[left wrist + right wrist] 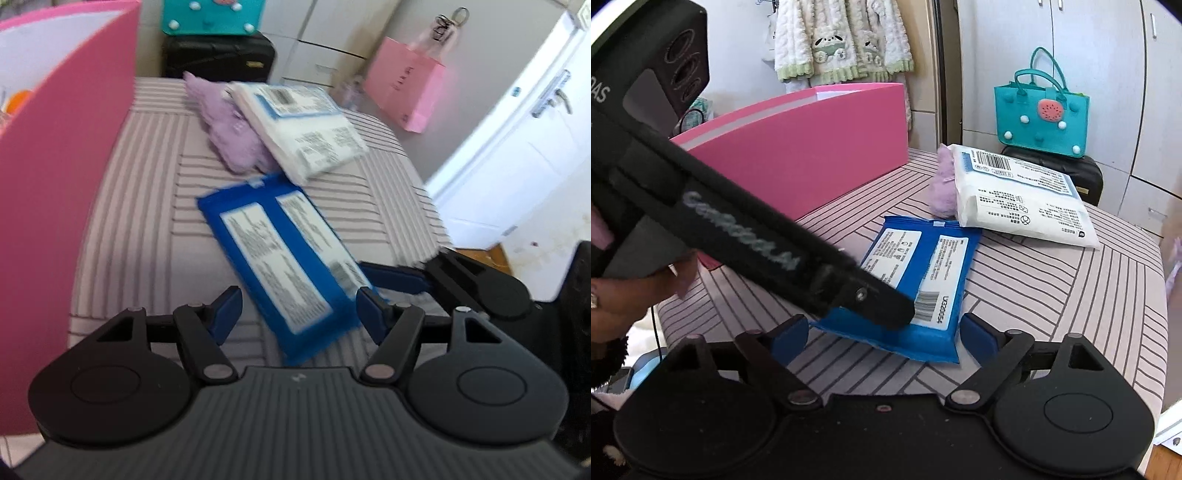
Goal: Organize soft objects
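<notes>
1. Both views are bright, lit by even, daylight-like illumination; its source is not visible.
2. Left wrist view: motion blur throughout. Print on the flat blue plastic wipes pack [280, 258] is smeared, and the white door [517, 155] edges streak.
3. Right wrist view: sharp. The barcode on the white soft plastic pack [1019, 192] is clearly defined.
4. Shadows are soft and faint beneath the packs on the striped pink fabric counter [1052, 295].
5. Fisheye distortion bends the tall pink cardboard box [55, 184] and cabinet lines near the edges; corners darken.
</notes>
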A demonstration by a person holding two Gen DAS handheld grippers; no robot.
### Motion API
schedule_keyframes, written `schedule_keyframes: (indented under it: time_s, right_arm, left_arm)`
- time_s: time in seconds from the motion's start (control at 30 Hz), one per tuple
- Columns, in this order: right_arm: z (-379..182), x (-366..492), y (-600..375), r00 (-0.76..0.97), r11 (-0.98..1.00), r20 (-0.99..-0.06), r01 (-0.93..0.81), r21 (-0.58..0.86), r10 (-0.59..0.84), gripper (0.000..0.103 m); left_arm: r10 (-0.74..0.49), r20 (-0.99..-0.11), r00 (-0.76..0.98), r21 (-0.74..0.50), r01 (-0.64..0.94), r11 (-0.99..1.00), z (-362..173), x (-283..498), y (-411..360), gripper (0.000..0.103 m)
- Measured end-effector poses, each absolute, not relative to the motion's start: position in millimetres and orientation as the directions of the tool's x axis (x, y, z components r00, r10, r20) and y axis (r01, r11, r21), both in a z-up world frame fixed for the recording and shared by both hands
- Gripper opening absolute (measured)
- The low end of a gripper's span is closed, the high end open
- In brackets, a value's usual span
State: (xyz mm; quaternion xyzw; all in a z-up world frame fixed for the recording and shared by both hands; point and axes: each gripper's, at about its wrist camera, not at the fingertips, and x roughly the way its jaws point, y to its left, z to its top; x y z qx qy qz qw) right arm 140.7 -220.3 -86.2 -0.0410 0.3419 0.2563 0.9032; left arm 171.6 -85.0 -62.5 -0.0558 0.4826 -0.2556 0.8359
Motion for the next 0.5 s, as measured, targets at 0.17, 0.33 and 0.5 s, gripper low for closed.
schedule_keyframes:
  time_s: [0.17, 0.33, 0.5]
  right_arm:
    - [-87.5, 147.2, -211.5, 0.649, 0.872, -0.642, -0.484, 0.066, 0.408, 0.094]
    - [-90.8, 149.8, -209.4, 0.669, 0.887, -0.631, -0.457, 0.068, 0.393, 0.095]
    - [-91.6, 146.0, -211.0, 0.686, 0.894, -0.615, -0.443, 0.069, 0.388, 0.089]
  left_arm:
    - [-0.465, -0.771, 0.436, -0.327, 0.357, 0.875, -63.2, 178.7, -85.1, 0.064]
    - [-0.446, -0.758, 0.475, -0.291, 0.366, 0.884, -65.2, 174.7, -84.3, 0.051]
    - [-0.433, -0.747, 0.504, -0.266, 0.371, 0.89, -66.8, 168.4, -83.5, 0.047]
